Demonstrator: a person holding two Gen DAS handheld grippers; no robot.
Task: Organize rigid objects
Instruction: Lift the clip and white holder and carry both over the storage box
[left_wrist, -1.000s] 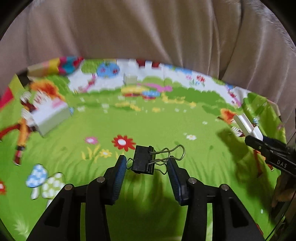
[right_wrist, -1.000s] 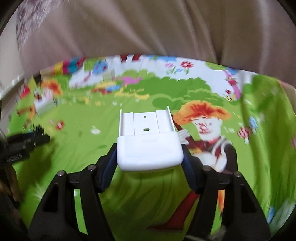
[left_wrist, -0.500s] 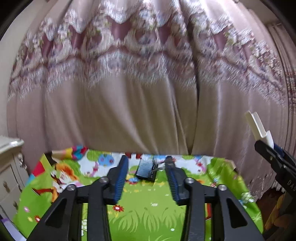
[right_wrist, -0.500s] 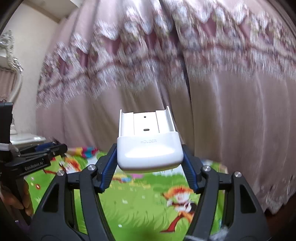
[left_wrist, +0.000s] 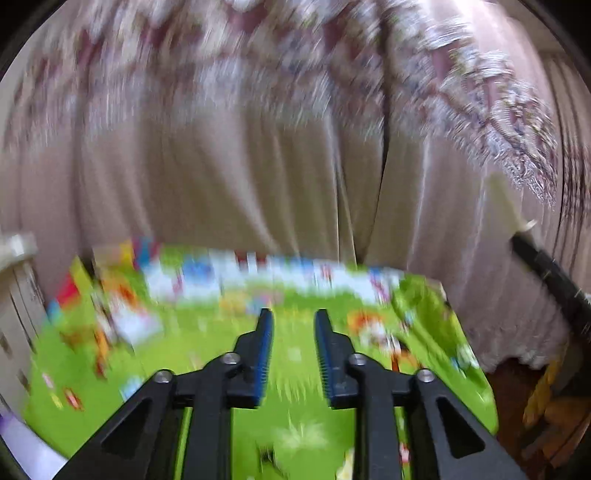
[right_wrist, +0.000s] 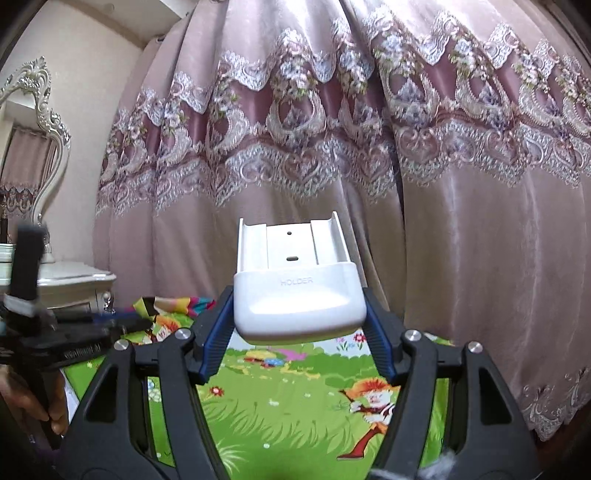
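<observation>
- The right hand-held gripper (right_wrist: 299, 328) pinches a white plastic holder (right_wrist: 297, 295) by its two sides, blue pads pressed against it. The holder is lifted clear above the counter (right_wrist: 295, 417), its rounded pocket, marked HOLDER, nearest the camera and its flat slotted back plate pointing away toward the curtain (right_wrist: 461, 221).
- The left hand-held gripper (left_wrist: 293, 332) has just been closing its jaws. They stand with a narrow gap, and nothing shows between the blue pads (left_wrist: 265, 350).
- The left view is heavily smeared, so small things on the cartoon meadow cloth may be lost in the blur.
- At the right edge of the left view, the white holder appears as a pale tip (left_wrist: 511, 210) above the other gripper's black body.
- In the right view, a hand (right_wrist: 33, 406) grips the left tool's handle at the lower left.
- A white carved dresser (right_wrist: 74, 284) stands left of the counter.
</observation>
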